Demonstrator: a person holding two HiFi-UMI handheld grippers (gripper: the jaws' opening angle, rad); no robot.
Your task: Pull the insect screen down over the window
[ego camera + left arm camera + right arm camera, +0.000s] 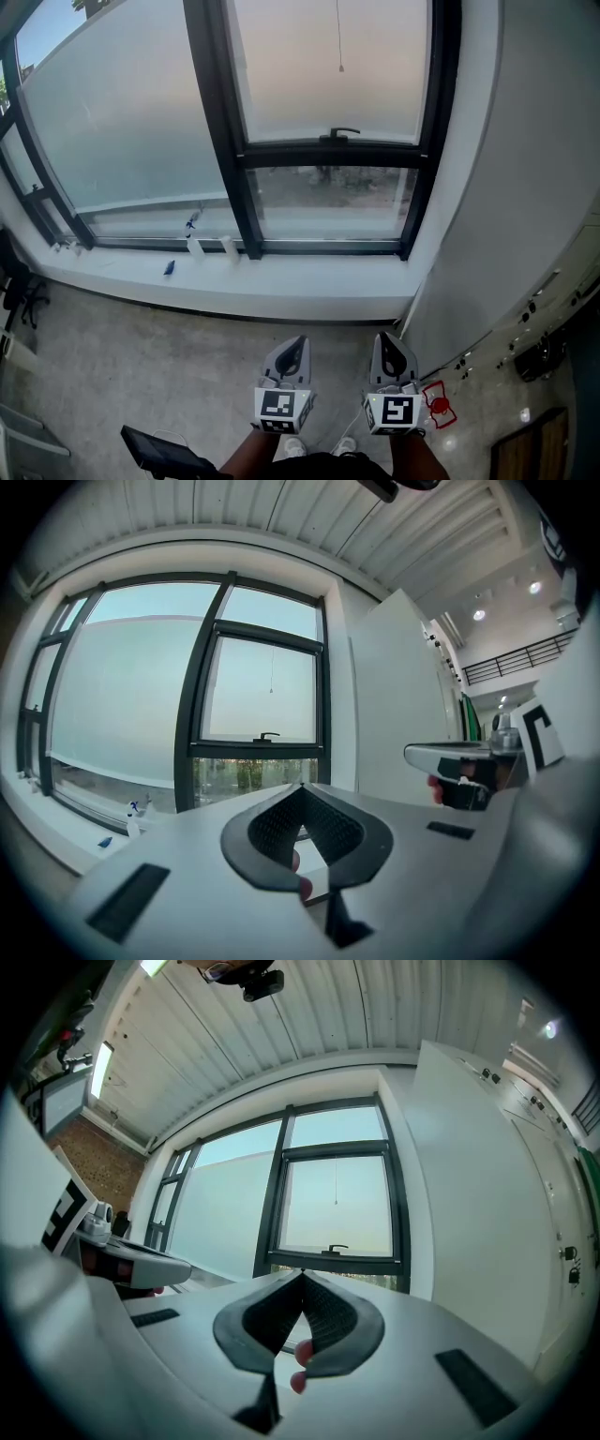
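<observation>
The window (333,66) has dark frames and a black handle (343,133) on its lower rail. A thin pull cord with a small bead (340,67) hangs in front of the upper right pane, also seen as the cord (272,691) and the cord (336,1203) in the gripper views. No screen mesh shows over the glass. My left gripper (298,339) and right gripper (384,336) stand side by side low in the head view, well back from the window and pointing at it. The left gripper (300,786) and right gripper (302,1273) are shut with nothing between the pads.
A white sill (234,292) runs under the window and carries a spray bottle (192,225), small white bottles (228,248) and a blue item (170,268). A white wall (525,187) juts out at the right. A black chair (19,291) stands at the left, and a red object (437,405) lies on the floor.
</observation>
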